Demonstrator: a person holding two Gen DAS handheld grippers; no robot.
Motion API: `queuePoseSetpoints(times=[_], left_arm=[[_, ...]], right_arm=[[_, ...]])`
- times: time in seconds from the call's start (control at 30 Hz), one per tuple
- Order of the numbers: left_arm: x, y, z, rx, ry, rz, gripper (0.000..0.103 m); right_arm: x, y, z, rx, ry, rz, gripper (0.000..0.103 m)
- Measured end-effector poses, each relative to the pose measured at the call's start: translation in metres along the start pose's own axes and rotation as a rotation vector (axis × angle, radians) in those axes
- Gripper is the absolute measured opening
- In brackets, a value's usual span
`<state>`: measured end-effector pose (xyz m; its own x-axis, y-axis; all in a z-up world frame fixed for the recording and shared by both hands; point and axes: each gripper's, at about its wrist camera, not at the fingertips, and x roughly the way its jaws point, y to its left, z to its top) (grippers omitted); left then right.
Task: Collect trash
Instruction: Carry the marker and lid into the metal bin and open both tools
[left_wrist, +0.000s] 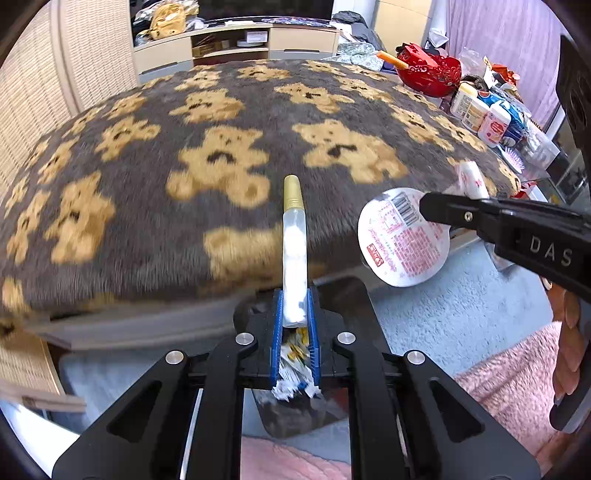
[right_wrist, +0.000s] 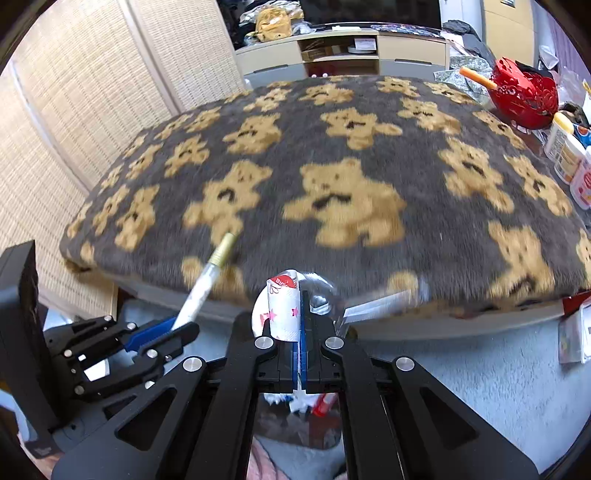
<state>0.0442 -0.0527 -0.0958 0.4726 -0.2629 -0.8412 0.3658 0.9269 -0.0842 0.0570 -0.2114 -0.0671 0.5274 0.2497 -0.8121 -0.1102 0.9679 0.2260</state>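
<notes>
My left gripper (left_wrist: 295, 295) is shut on a clear tube with a gold cap (left_wrist: 294, 251), which sticks forward over the edge of the bear-print blanket (left_wrist: 221, 147). In the right wrist view the left gripper (right_wrist: 177, 328) and the tube (right_wrist: 207, 280) appear at lower left. My right gripper (right_wrist: 295, 306) is shut on a rolled white wrapper with pink stars (right_wrist: 284, 310). A round white lid with pink print (left_wrist: 404, 236) is pinched along with it, below the right gripper (left_wrist: 428, 206). Beneath the jaws a dark container with crumpled scraps (right_wrist: 295, 406) shows through.
A red cut-out bowl (left_wrist: 432, 72) and several bottles (left_wrist: 480, 114) crowd the right side of the blanket. A woven screen (left_wrist: 37, 92) stands at left and a low cabinet (left_wrist: 236, 40) behind. Pale blue carpet (left_wrist: 424, 314) and a pink rug (left_wrist: 509, 376) cover the floor.
</notes>
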Motion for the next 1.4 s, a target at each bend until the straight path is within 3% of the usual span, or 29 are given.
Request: queuePoseSetpoints(times=[0.43,0.93,1.03,1.1,1.17,1.23,1.3,1.4], left_arm=[[0.03,-0.006,-0.069,-0.031,0.09,-0.016,0.011],[0.076,0.005,-0.096,-0.089,0.19,-0.051,0.012],[0.078,0.005,-0.091,-0.102,0.19,-0.056,0.021],[0.078,0.005,-0.091,-0.102,0.187,-0.054,0.03],[0.075,0.005,-0.09,-0.105,0.183,-0.054,0.034],[0.071,0.007,-0.088,-0.11,0.172,-0.045,0.042],[0.065,0.009,-0.085,-0.115,0.154,-0.029,0.058],[0.056,0.01,-0.082,-0.117,0.123,-0.008,0.076]], right_arm=[[0.036,-0.006,-0.074,0.006,0.11,0.017,0.002],[0.088,-0.008,-0.094,0.029,0.202,0.004,0.006],[0.093,-0.008,-0.092,0.03,0.214,-0.003,0.007],[0.094,-0.009,-0.092,0.036,0.215,-0.014,0.015],[0.091,-0.013,-0.09,0.048,0.2,-0.024,0.065],[0.085,-0.017,-0.088,0.061,0.168,-0.037,0.068],[0.082,-0.019,-0.086,0.055,0.159,-0.052,0.069],[0.07,-0.02,-0.082,0.046,0.11,-0.083,0.09]])
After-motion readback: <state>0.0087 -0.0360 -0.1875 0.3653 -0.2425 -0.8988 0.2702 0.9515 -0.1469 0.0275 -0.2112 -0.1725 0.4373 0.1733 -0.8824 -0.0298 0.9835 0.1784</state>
